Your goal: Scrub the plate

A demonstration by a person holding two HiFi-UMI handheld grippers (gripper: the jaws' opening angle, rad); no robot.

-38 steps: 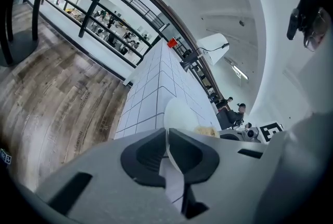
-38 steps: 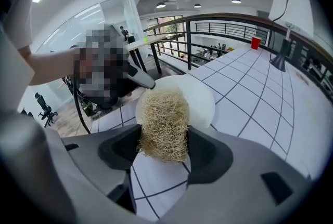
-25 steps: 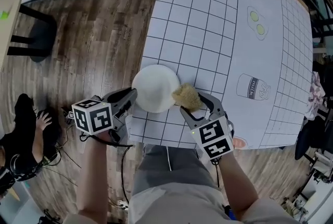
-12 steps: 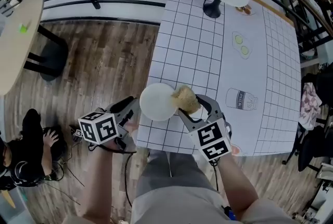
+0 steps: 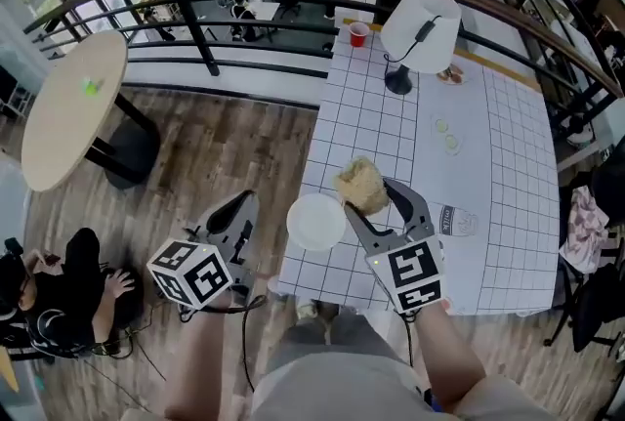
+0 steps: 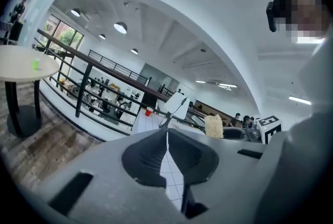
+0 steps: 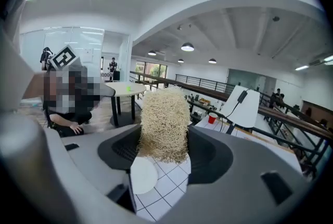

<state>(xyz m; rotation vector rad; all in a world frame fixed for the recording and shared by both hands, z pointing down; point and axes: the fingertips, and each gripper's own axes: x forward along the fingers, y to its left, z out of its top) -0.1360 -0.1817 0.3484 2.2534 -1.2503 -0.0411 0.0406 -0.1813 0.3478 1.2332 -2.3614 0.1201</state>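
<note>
A white plate (image 5: 315, 221) lies on the gridded table (image 5: 371, 126) near its front left corner. In the right gripper view the plate (image 7: 143, 175) shows small below the jaws. My right gripper (image 5: 369, 199) is shut on a tan fibrous scrubber (image 5: 361, 183), held just right of the plate and above it. Its bristly scrubber (image 7: 164, 124) fills the space between its jaws. My left gripper (image 5: 242, 206) hangs left of the plate, off the table's edge and apart from it. Its jaws meet with nothing between them (image 6: 167, 137).
At the table's far end stand a white lamp (image 5: 420, 28) and a red cup (image 5: 358, 33). A printed mat (image 5: 459, 214) lies to the right. A round table (image 5: 73, 106) and a railing (image 5: 195, 38) are at the left. A person (image 5: 49, 307) sits on the wooden floor.
The left gripper has let go of the plate and drawn away to the left. The scrubber has lifted off the plate. Both grippers and the view have risen.
</note>
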